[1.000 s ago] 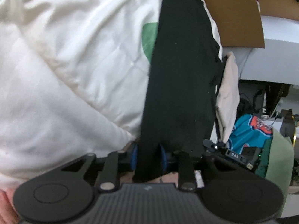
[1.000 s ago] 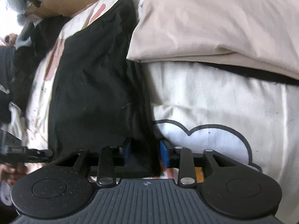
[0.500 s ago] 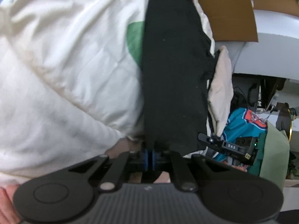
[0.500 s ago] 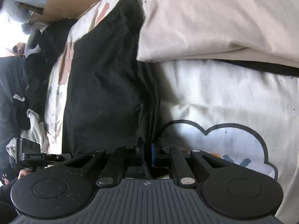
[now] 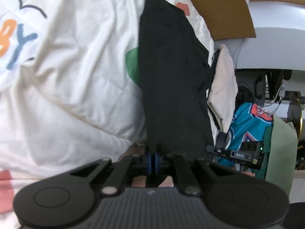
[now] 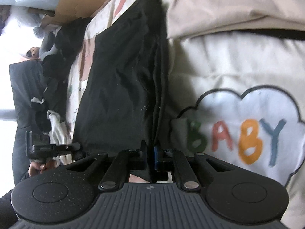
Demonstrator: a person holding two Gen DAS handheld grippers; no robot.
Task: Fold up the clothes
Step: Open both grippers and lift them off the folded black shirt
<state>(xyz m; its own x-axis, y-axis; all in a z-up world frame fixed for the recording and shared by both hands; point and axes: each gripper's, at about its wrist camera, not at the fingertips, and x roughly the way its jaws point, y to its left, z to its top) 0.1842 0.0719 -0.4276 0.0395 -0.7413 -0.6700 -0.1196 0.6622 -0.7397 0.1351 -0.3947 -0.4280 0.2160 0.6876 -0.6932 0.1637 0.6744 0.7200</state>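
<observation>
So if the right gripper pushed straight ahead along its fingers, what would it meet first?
Likely the black garment it is already shut on; the right gripper points along that cloth, which lies on the white printed bedding.

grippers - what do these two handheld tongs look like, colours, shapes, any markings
Both look alike. The left tongs have blue pads on black fingers, driven by black link bars with silver rivets. Behind sit two round black discs with embossed circles and a ribbed dark grey centre bearing a small logo. The right tongs match, with pale speckles on the left disc. No cables or sleeves are clearly visible.
</observation>
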